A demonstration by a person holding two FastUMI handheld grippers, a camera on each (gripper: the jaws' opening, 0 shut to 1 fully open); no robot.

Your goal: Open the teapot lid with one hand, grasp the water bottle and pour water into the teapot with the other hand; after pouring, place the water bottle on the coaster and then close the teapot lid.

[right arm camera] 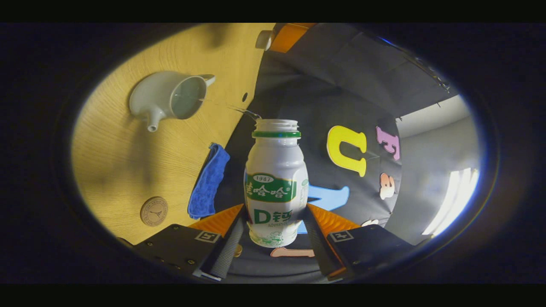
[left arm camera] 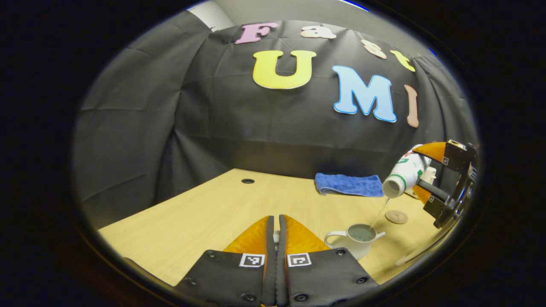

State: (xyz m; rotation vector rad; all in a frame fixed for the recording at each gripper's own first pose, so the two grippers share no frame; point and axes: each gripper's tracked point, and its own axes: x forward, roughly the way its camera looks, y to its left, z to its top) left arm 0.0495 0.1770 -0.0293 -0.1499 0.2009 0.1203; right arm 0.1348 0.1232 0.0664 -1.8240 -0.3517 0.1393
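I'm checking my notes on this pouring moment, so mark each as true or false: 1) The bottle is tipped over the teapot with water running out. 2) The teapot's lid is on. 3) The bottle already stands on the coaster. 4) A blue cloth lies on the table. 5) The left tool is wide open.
1) True: the right tool holds the water bottle tilted, and a thin stream falls into the teapot.
2) False: the teapot is open, with water visible inside.
3) False: the coaster is bare; the bottle is in the air.
4) True: the blue cloth lies on the table.
5) False: the left tool is shut.
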